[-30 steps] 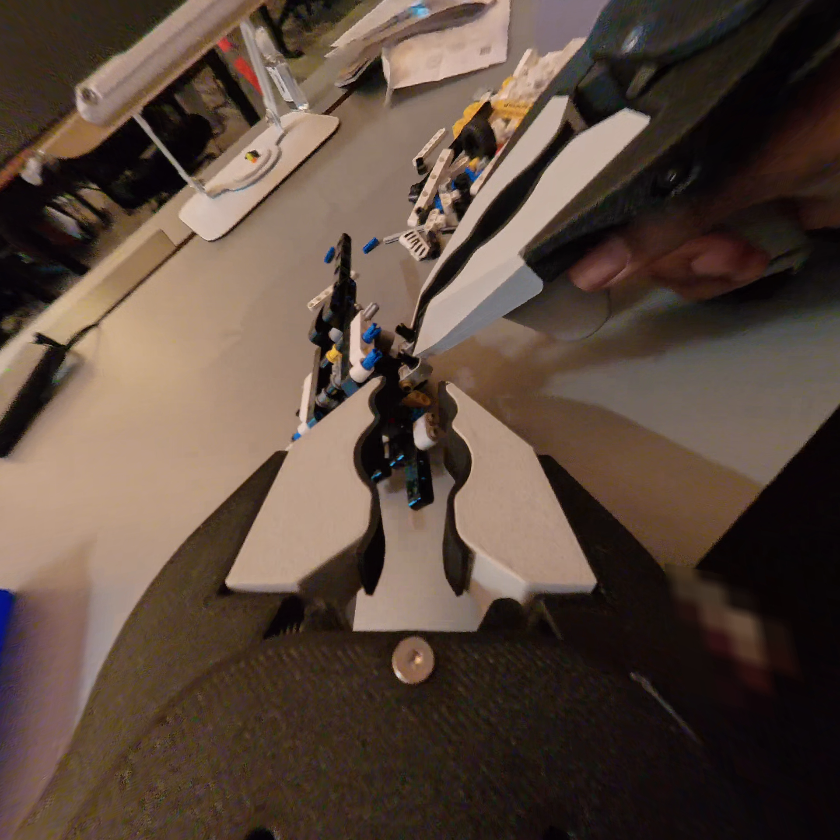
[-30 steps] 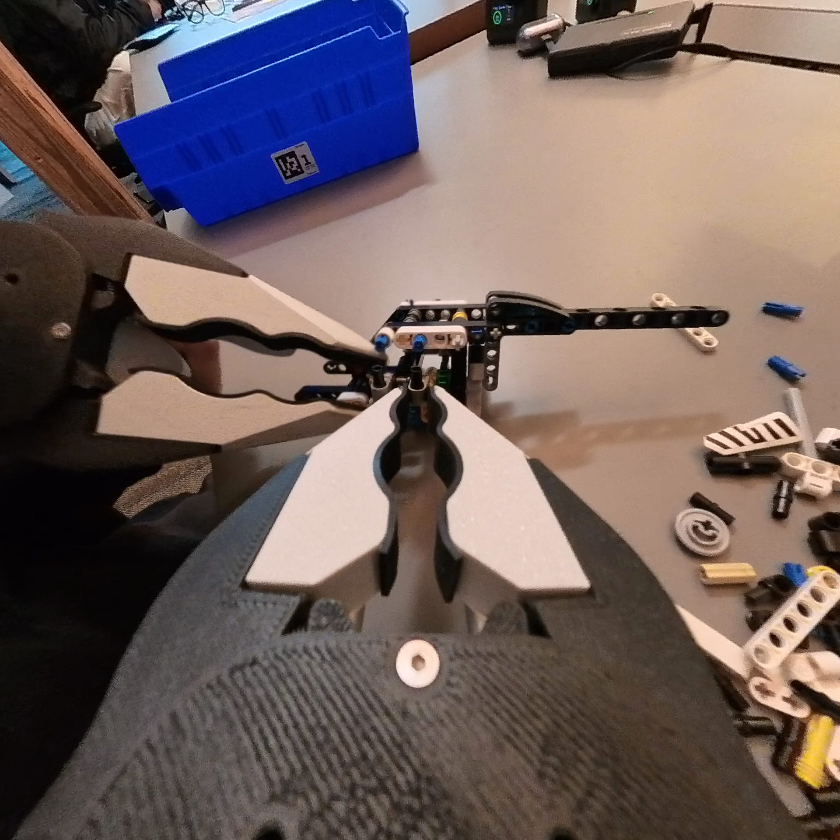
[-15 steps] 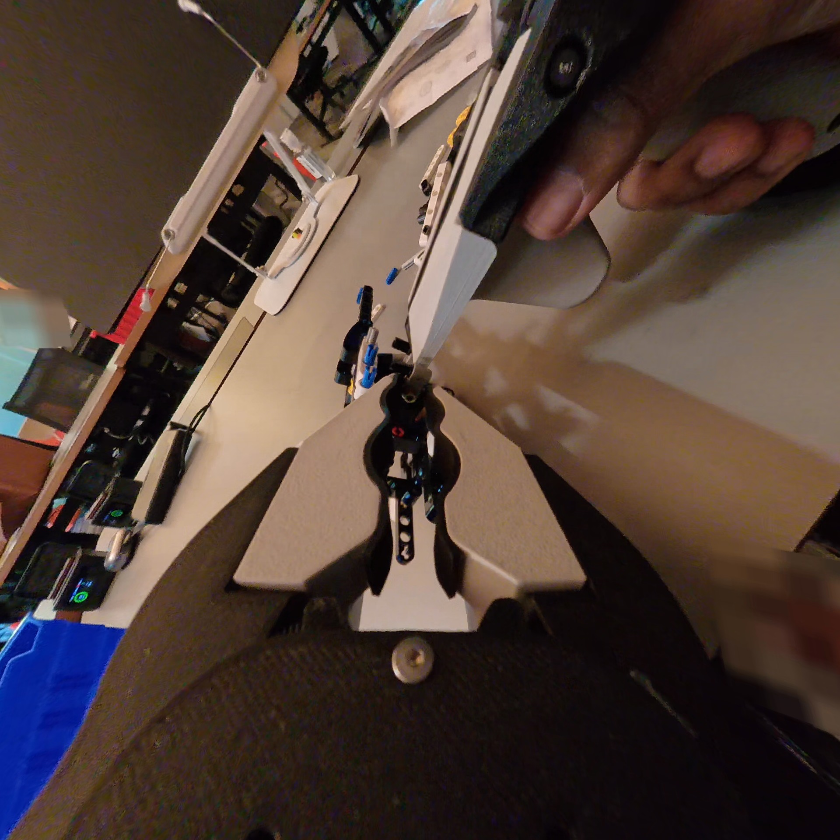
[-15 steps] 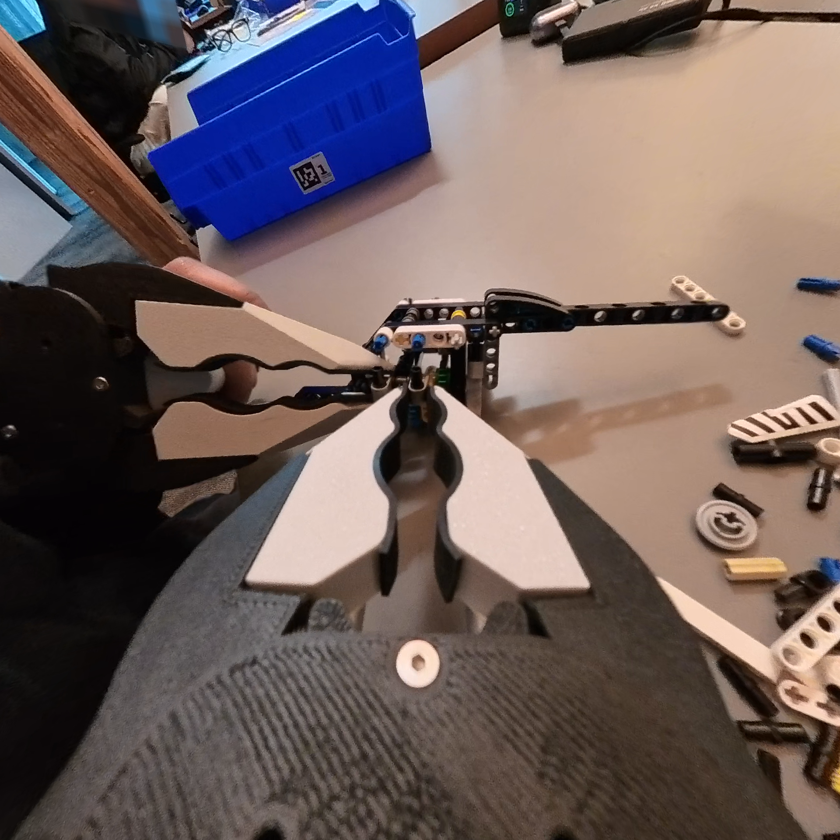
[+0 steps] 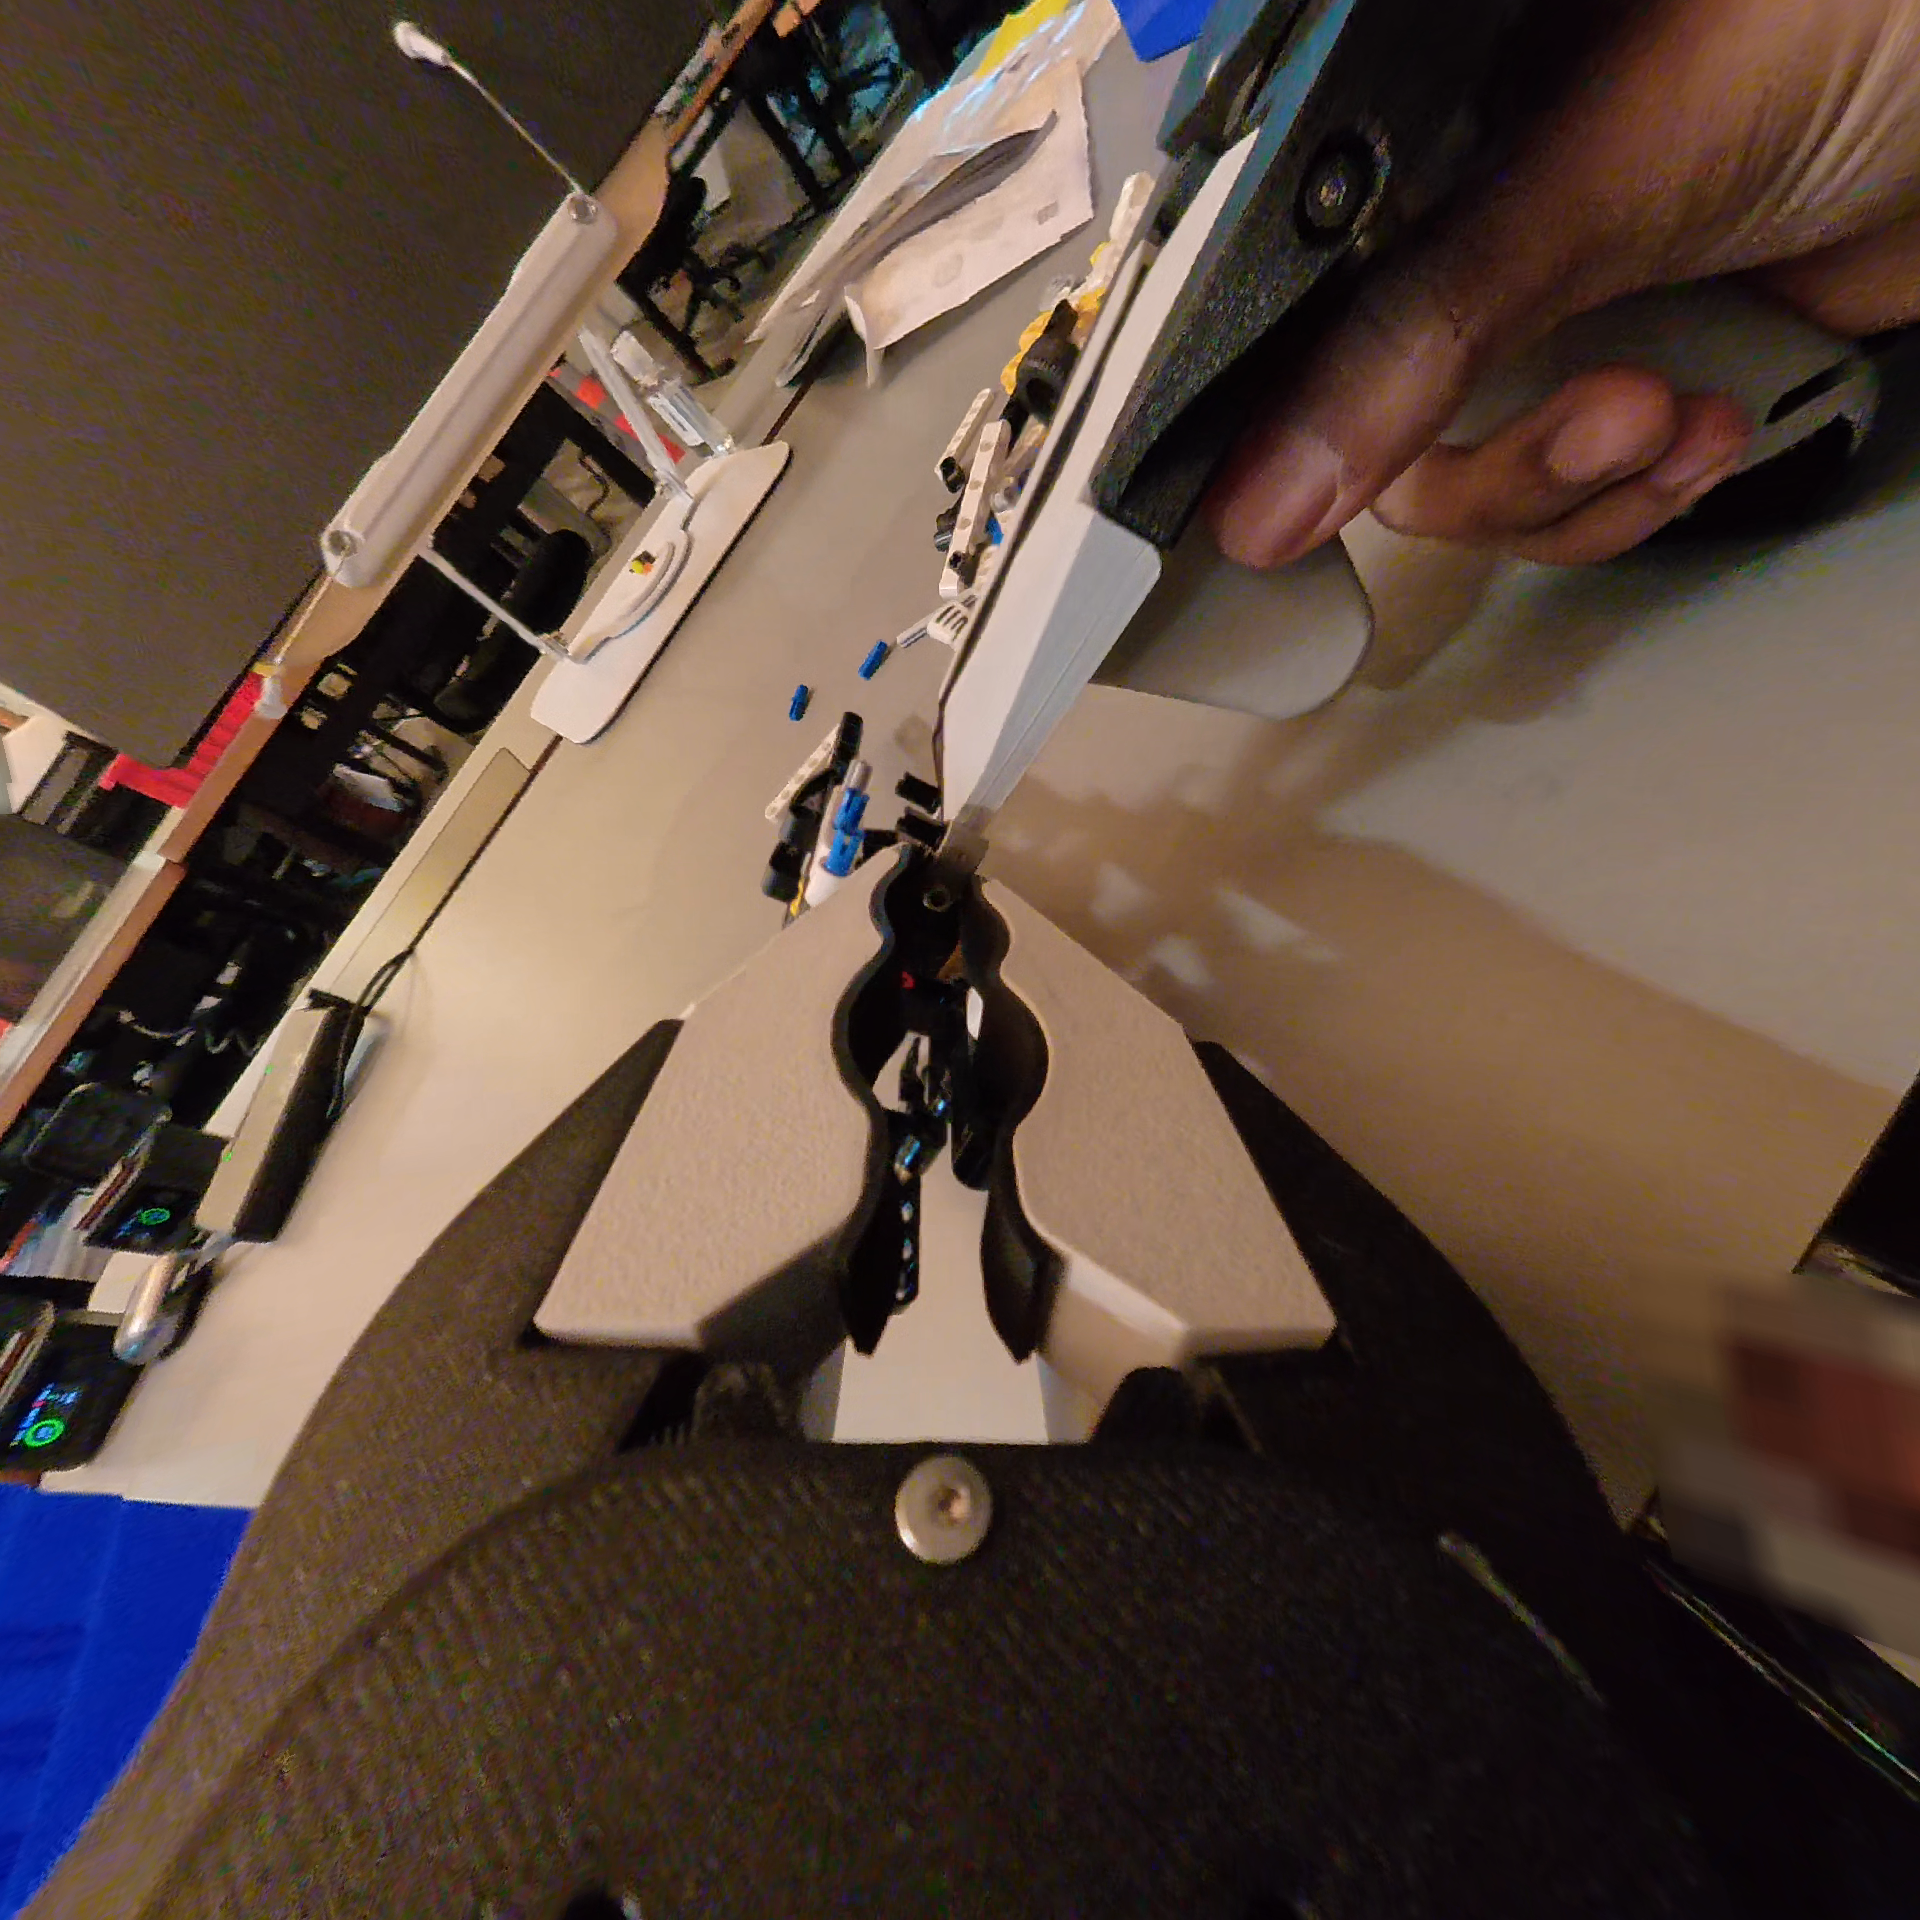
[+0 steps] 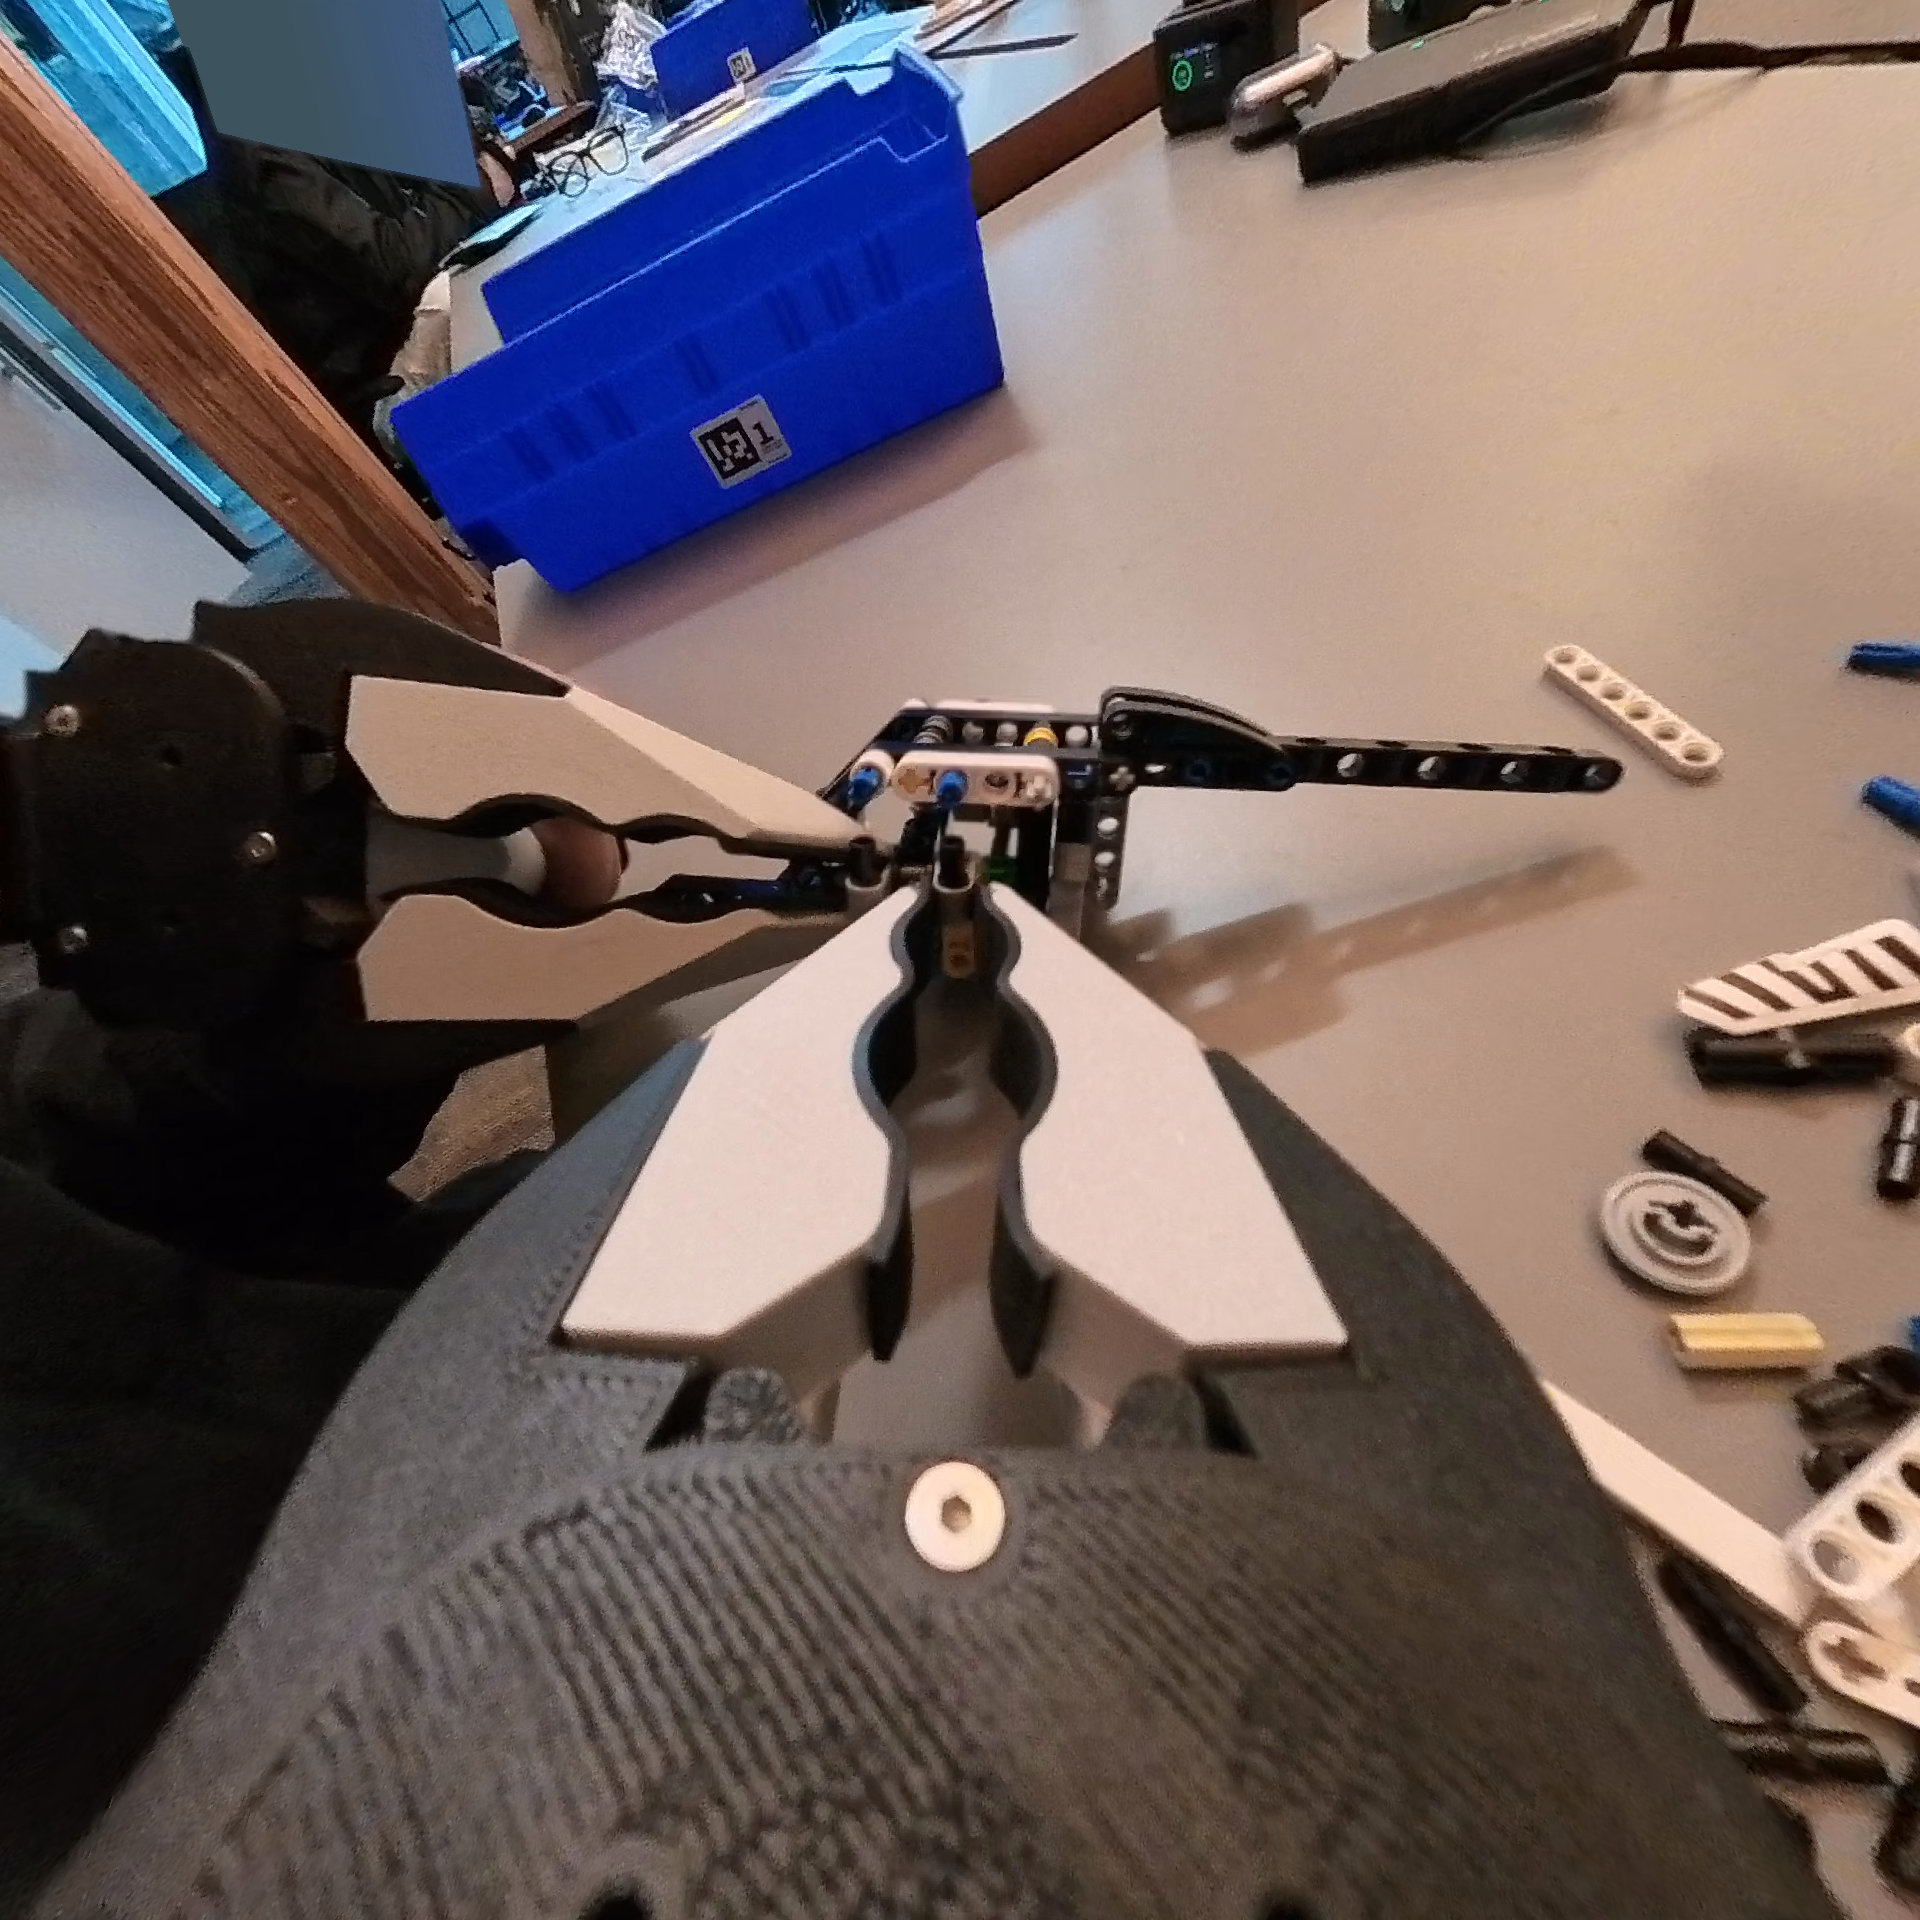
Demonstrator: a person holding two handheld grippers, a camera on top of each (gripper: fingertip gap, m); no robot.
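Both hand-held grippers meet at 1 small assembly of black perforated plastic beams, white links and blue pins (image 6: 1049, 774), standing on the grey tabletop (image 6: 1351, 436).

Left hand-held gripper (image 6: 868, 847): seen side-on in the right wrist view, its 2 grey fingers are drawn together at the tips onto a low black beam at the assembly's left end. In its own view (image 5: 940, 883) black parts fill the channel between the fingers.

Right hand-held gripper (image 6: 956, 883): fingertips closed on a slim grey peg piece with a black pin on top (image 6: 954, 904), at the near side of the assembly, below the white link.

Around the assembly: a long black beam arm (image 6: 1455, 769) juts out to its right, above the tabletop. Right of the assembly lie a loose white 7-hole beam (image 6: 1631, 712), blue pins (image 6: 1886, 795), a grey round disc (image 6: 1678, 1236), a tan short brick (image 6: 1745, 1340) and a striped black-and-white panel (image 6: 1797, 982). Behind it to the left stands a blue plastic bin (image 6: 717, 353).

Handling, judged: the assembly looks light, rigid and slick. Friction-fit pins could pop loose or the arm could lever it over. Best held on the stout beams low down, not on the thin arm.
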